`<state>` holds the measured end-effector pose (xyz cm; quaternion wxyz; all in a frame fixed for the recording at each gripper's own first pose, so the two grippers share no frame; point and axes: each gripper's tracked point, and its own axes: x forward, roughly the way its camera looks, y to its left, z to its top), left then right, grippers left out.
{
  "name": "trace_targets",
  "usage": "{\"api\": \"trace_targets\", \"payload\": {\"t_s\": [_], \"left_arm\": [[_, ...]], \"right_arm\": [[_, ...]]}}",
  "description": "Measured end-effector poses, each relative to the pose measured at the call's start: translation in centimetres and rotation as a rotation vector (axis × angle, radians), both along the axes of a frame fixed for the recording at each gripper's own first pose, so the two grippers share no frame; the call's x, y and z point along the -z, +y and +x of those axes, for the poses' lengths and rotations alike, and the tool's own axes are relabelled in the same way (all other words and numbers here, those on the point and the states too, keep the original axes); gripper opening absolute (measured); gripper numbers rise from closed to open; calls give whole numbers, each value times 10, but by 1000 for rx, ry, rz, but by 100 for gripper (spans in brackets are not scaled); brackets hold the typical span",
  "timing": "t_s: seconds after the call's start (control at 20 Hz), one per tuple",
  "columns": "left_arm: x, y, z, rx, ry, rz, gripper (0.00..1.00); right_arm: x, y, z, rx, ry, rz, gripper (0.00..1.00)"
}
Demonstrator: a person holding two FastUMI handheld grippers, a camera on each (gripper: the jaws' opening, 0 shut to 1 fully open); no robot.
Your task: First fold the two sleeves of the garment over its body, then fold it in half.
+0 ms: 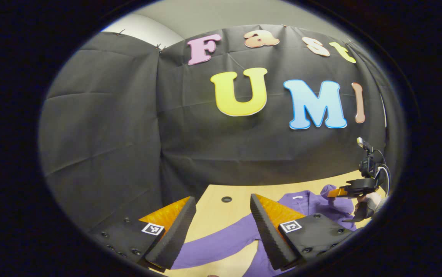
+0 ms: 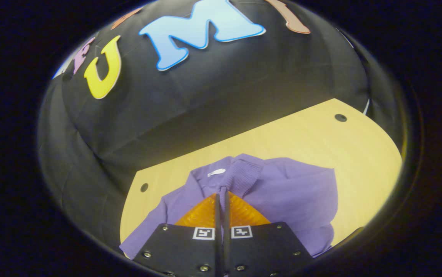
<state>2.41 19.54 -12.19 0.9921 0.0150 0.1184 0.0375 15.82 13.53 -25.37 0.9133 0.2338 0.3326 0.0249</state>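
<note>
We hold the left gripper (image 1: 223,227) raised, jaws wide apart, above the purple garment (image 2: 282,192) on the table (image 2: 321,130). Our right gripper (image 2: 221,196) pinches its sleeve cuff (image 2: 244,173) at twelve o'clock.

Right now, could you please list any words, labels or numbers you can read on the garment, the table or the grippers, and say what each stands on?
White tag at the neck of the purple garment: too small to read.
Square markers on the left gripper and right gripper: black-and-white patterns, no words.
Table: no text.
</note>
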Motion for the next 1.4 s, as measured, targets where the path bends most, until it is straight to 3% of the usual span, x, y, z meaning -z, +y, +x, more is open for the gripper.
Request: {"api": "trace_targets", "payload": {"t_s": [0.5, 0.85, 1.1, 1.2, 1.35, 1.4], "left_arm": [[62, 87, -25, -145, 72, -13, 94], [121, 131, -38, -232, 141, -42, 95], [167, 155, -46, -276, 200, -57, 95], [182, 160, -47, -293, 226, -71, 95], [210, 167, -51, -317, 266, -88, 92], [219, 169, -52, -322, 280, -95, 94]], "right_arm": [[26, 141, -5, -255, 43, -27, 1], [70, 174, -21, -363, 120, -97, 1], [85, 181, -26, -389, 141, -131, 0], [87, 183, -28, -396, 158, -116, 20], [81, 178, -25, -384, 151, -126, 71], [79, 177, -26, -383, 150, -124, 72]]}}
